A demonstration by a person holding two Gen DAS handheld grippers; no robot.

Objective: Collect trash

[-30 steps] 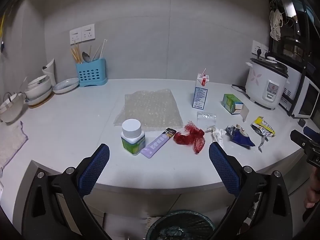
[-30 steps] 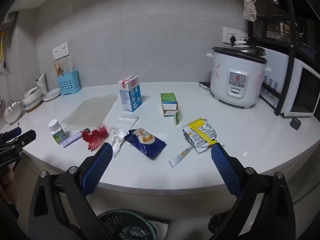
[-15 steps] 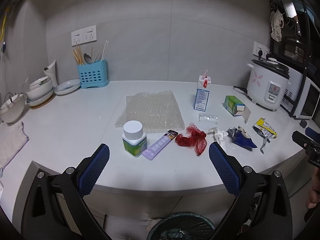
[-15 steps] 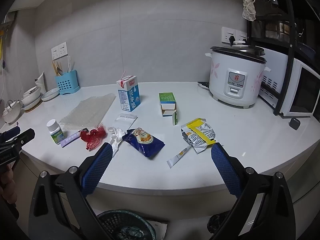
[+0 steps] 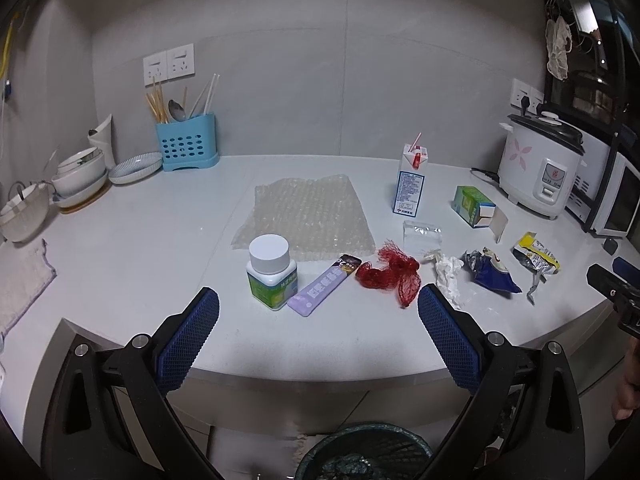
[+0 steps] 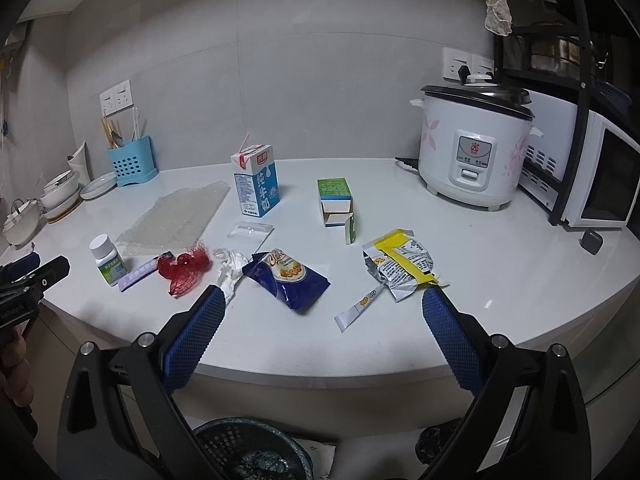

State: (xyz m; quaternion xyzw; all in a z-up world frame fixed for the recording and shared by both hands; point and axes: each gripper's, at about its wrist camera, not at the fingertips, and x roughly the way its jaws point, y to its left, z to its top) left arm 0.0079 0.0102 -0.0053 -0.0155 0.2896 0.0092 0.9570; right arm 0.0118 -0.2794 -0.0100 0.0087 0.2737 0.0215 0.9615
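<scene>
Both claws hang in front of the white worktop (image 5: pixel 120 248), above its near edge, and neither touches anything. The left claw (image 5: pixel 318 312) stands wide, empty, facing the pill bottle (image 5: pixel 272 272) and the purple strip pack (image 5: pixel 326 285) that lies just beside it. The right claw (image 6: pixel 320 312) is also wide and empty, over the edge near the blue snack bag (image 6: pixel 286 278).

The trash lies spread along the front of the worktop. A red net (image 5: pixel 390 276) sits right of the strip pack, then a crumpled tissue (image 5: pixel 446 268), the snack bag, a thin sachet (image 6: pixel 358 307) and a torn yellow wrapper (image 6: pixel 402 266). Behind these lie a sheet of bubble wrap (image 5: pixel 306 216), a small clear bag (image 6: pixel 250 230), an upright milk carton (image 6: pixel 256 186) with a straw, and an open green box (image 6: pixel 335 202) on its side.

A mesh bin (image 6: pixel 250 452) stands on the floor below the worktop edge, with something crumpled inside.

A rice cooker (image 6: pixel 476 152) stands at the right, a blue cutlery holder (image 5: pixel 186 142) and bowls (image 5: pixel 78 178) at the left.
</scene>
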